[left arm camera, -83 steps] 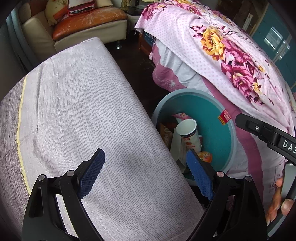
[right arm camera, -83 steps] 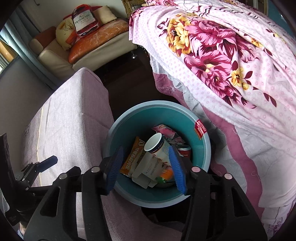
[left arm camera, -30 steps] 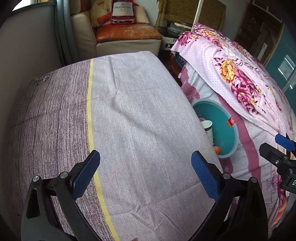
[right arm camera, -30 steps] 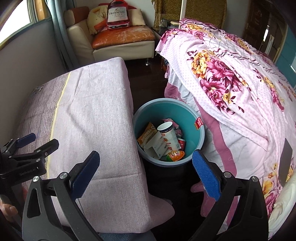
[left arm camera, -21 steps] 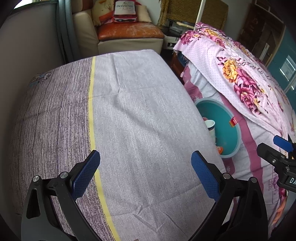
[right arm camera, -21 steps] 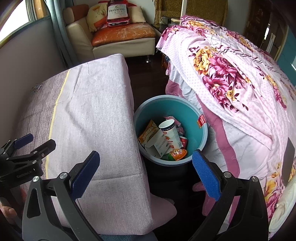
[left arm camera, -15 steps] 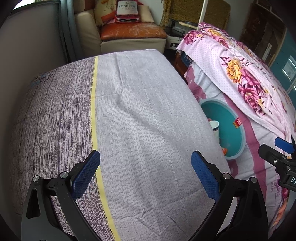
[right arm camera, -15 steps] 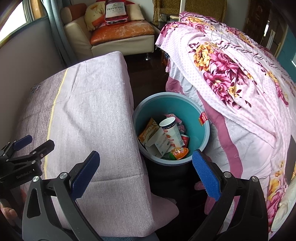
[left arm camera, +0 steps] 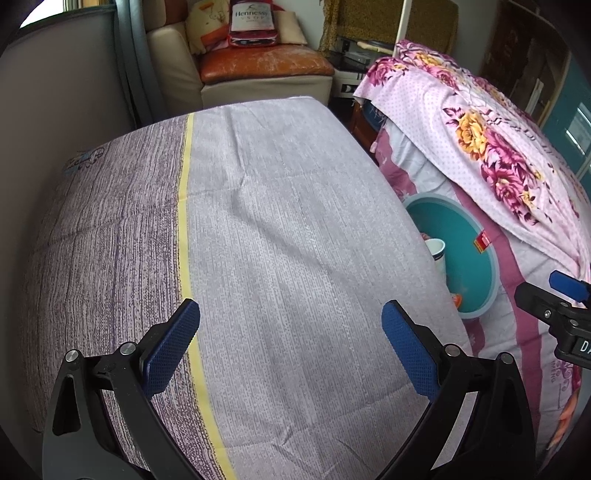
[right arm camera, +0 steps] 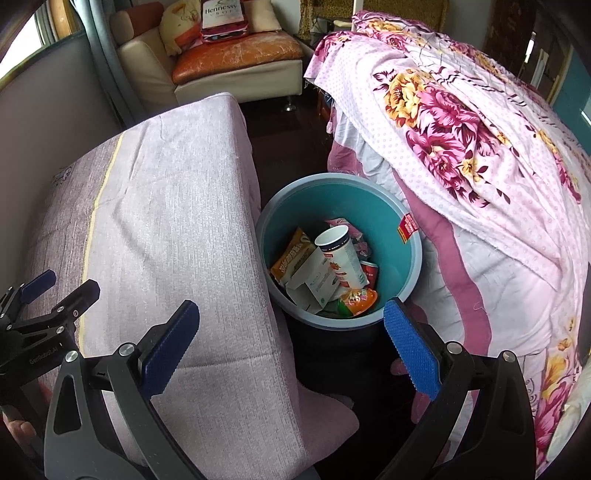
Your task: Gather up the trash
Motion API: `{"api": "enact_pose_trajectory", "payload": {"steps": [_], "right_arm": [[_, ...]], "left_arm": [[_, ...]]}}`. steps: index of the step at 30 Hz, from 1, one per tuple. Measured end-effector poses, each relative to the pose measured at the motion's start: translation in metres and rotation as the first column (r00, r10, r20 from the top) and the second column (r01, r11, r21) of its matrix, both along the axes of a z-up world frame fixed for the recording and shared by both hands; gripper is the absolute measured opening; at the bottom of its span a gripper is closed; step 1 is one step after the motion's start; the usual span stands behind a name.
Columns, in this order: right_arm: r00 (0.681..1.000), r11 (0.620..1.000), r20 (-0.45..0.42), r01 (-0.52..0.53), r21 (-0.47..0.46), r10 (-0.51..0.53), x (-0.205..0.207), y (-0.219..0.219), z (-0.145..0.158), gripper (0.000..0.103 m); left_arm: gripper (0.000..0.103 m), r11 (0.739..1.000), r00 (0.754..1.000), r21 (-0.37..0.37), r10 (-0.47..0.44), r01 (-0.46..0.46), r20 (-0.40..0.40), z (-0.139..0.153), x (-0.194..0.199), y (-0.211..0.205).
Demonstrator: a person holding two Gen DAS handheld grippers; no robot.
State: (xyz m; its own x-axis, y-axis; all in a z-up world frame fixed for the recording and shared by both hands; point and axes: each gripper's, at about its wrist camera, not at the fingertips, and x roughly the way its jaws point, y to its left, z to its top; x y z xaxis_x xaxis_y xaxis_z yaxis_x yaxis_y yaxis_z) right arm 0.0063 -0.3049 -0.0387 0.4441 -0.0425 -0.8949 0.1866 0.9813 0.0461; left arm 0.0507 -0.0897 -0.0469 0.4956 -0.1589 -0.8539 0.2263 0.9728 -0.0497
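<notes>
— Looking from biggest down: what fills the room?

— Two cloth-covered masses. On the right of both views, the floral bedspread (right arm camera: 461,122), pink with magenta and yellow blooms. On the left, a table under a lilac tablecloth (left arm camera: 280,236) with a yellow stripe (left arm camera: 183,206) down it. At the top of the frame sits a cream armchair (right arm camera: 236,55) with an orange seat and a Hennessy bag (right arm camera: 221,16) on it.

— And the trash?

— All in the teal bin (right arm camera: 415,258), standing on the dark floor between table and bed, near the middle of the right wrist view. Inside: a paper cup (right arm camera: 340,254) leaning upright, a white carton (right arm camera: 314,280) beside it, an orange snack packet (right arm camera: 291,254) to the left, a red can (right arm camera: 370,272) behind the cup, and an orange wrapper (right arm camera: 358,301) at the near wall. In the left wrist view only the cup's rim and the bin's far wall show past the table edge.

— The tongs?

— Both spread wide, nothing between them. The left gripper (left arm camera: 290,345) hangs over the tablecloth; the right gripper (right arm camera: 291,341) hangs above the table's corner and the bin's near rim.
</notes>
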Motion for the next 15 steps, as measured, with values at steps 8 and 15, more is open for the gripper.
{"api": "enact_pose_trajectory", "payload": {"steps": [8,15], "right_arm": [[1.000,1.000,-0.013,0.002,0.008,-0.002,0.005,-0.002,-0.007,0.096],[1.000,1.000,-0.030,0.007,0.017,-0.006,0.010,-0.004,-0.016,0.096]], "left_arm": [[0.099,1.000,1.000,0.011,0.002,-0.002,-0.007,-0.006,0.003,-0.002],[0.099,1.000,1.000,0.023,0.001,-0.001,-0.015,-0.013,0.007,-0.003]]}}
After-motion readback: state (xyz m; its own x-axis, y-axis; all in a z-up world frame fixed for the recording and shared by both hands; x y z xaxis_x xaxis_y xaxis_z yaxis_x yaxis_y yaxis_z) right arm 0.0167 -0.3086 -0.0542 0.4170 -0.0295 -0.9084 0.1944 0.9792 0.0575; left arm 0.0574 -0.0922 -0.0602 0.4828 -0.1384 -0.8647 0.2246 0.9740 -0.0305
